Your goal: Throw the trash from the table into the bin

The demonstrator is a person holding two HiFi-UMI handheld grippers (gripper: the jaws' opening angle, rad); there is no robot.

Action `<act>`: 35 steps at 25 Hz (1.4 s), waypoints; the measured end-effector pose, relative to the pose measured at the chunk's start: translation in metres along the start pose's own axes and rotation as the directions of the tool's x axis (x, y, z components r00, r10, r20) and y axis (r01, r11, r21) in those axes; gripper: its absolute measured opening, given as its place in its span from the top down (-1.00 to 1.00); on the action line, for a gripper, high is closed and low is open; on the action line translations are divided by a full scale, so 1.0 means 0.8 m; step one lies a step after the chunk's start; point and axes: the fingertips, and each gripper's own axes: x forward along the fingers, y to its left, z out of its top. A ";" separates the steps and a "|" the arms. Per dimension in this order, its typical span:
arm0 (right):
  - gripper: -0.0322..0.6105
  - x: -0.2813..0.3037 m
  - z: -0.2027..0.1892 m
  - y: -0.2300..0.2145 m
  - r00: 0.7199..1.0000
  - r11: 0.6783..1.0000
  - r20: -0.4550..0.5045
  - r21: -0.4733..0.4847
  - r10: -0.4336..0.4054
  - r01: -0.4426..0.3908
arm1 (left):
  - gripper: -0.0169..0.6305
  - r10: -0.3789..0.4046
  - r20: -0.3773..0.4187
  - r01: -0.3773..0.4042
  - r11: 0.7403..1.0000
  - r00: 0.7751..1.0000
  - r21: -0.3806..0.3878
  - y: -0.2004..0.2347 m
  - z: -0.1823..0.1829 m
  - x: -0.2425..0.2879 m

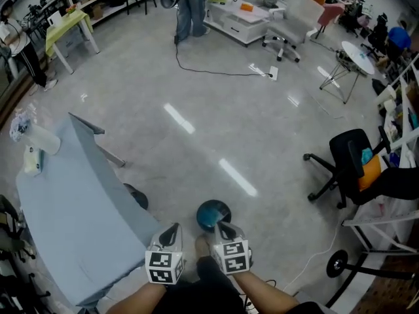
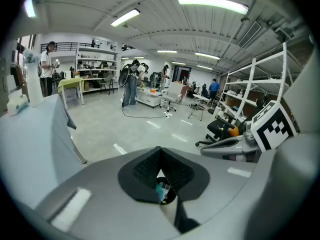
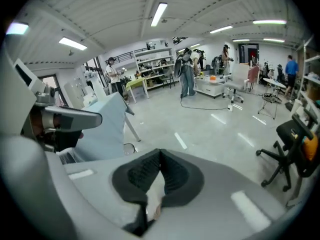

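Observation:
The table [image 1: 72,208] under a pale blue cloth stands at the left in the head view. Trash lies at its far end: a crumpled clear wrapper [image 1: 19,124], a white roll [image 1: 43,140] and a small pale piece [image 1: 31,160]. The round dark bin [image 1: 213,214] with a blue liner stands on the floor just beyond both grippers. My left gripper [image 1: 173,228] [image 2: 160,151] is shut with nothing in it; the bin [image 2: 162,190] shows below its tips. My right gripper [image 1: 222,226] [image 3: 159,154] is shut and holds nothing, close beside the left one.
A black office chair [image 1: 357,162] stands at the right, by a shelf rack [image 1: 399,123]. A cable [image 1: 216,70] runs across the glossy floor. Further off are white chairs [image 1: 288,25], a low white table [image 1: 236,18], a yellow-green table [image 1: 65,25] and people standing [image 1: 190,8].

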 end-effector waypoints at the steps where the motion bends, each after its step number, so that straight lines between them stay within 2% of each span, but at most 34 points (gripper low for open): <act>1: 0.89 -0.007 0.009 0.001 1.000 1.000 0.026 0.010 -0.006 0.005 | 0.92 -0.002 0.009 0.002 1.000 1.000 0.008 -0.003 0.005 -0.007; 6: 0.89 -0.047 0.047 0.004 0.989 0.999 0.143 0.022 -0.035 0.033 | 0.92 -0.027 0.067 0.022 0.998 0.997 0.065 -0.024 0.019 -0.030; 10: 0.89 -0.085 0.055 0.023 0.985 0.999 0.166 -0.006 -0.051 0.053 | 0.92 -0.051 0.093 0.043 0.996 0.994 0.082 -0.029 0.017 -0.061; 14: 0.89 -0.123 0.027 0.053 0.983 0.997 0.165 -0.004 -0.080 0.082 | 0.92 -0.046 0.127 0.034 0.994 0.991 0.100 -0.012 0.005 -0.113; 19: 0.89 -0.170 0.001 0.122 0.971 0.995 0.216 -0.002 -0.101 0.104 | 0.92 -0.025 0.194 0.010 0.997 0.981 0.080 0.027 -0.019 -0.198; 24: 0.89 -0.219 -0.029 0.189 0.957 0.993 0.265 0.011 -0.118 0.119 | 0.92 -0.053 0.243 0.032 0.995 0.969 0.090 0.037 -0.045 -0.273; 29: 0.89 -0.253 -0.060 0.249 0.955 0.994 0.276 0.009 -0.110 0.112 | 0.92 -0.056 0.255 0.032 0.995 0.965 0.098 0.053 -0.085 -0.338; 35: 0.89 -0.275 -0.068 0.270 0.961 0.994 0.264 -0.043 -0.085 0.100 | 0.92 -0.027 0.257 0.009 0.998 0.966 0.069 0.058 -0.105 -0.374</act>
